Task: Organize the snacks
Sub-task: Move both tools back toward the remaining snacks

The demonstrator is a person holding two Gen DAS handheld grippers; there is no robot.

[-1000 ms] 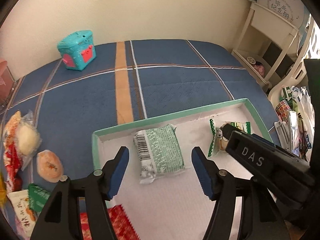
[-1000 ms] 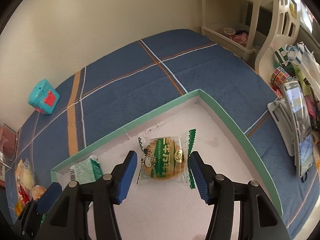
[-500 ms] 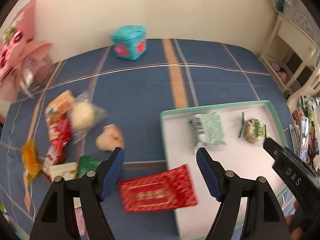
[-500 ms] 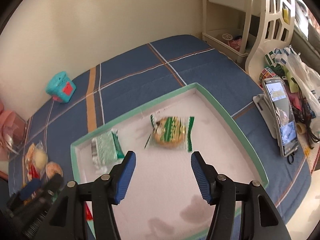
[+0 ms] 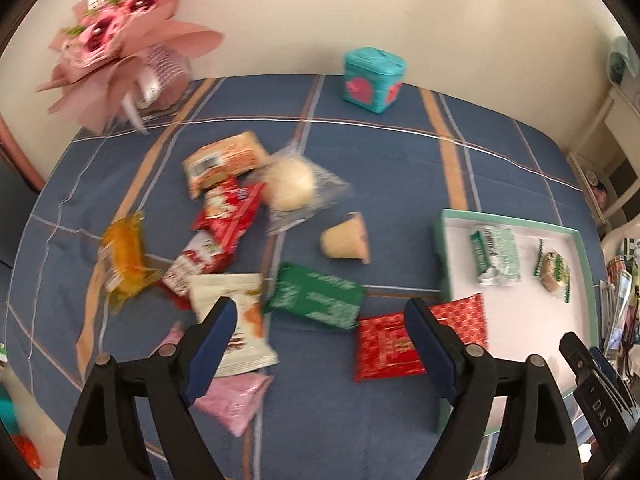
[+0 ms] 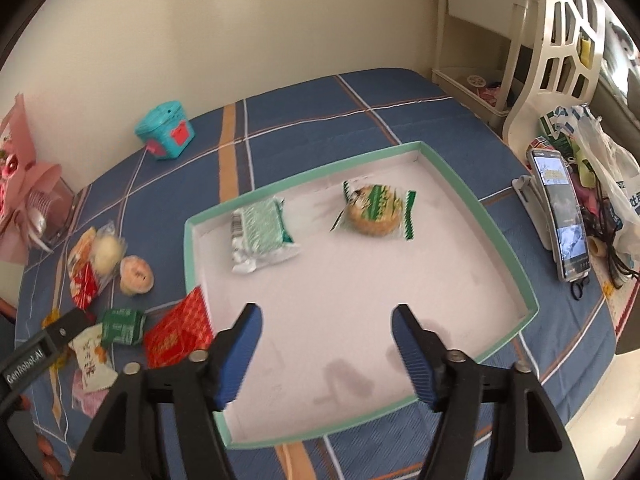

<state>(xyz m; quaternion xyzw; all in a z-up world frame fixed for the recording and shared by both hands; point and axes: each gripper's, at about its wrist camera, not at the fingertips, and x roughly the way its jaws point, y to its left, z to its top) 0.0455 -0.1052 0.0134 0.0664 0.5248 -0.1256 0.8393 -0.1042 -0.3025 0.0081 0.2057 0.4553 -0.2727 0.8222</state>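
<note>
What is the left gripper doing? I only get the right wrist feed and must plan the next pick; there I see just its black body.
Observer: The left gripper is open and holds nothing.
Operator: What is it aimed at?
Observer: The dark green packet lies just ahead, in line with the gap between its fingers.
Operator: Does it block anything from me?
Observer: Most of a yellow-orange packet, at the pile's far left edge.
</note>
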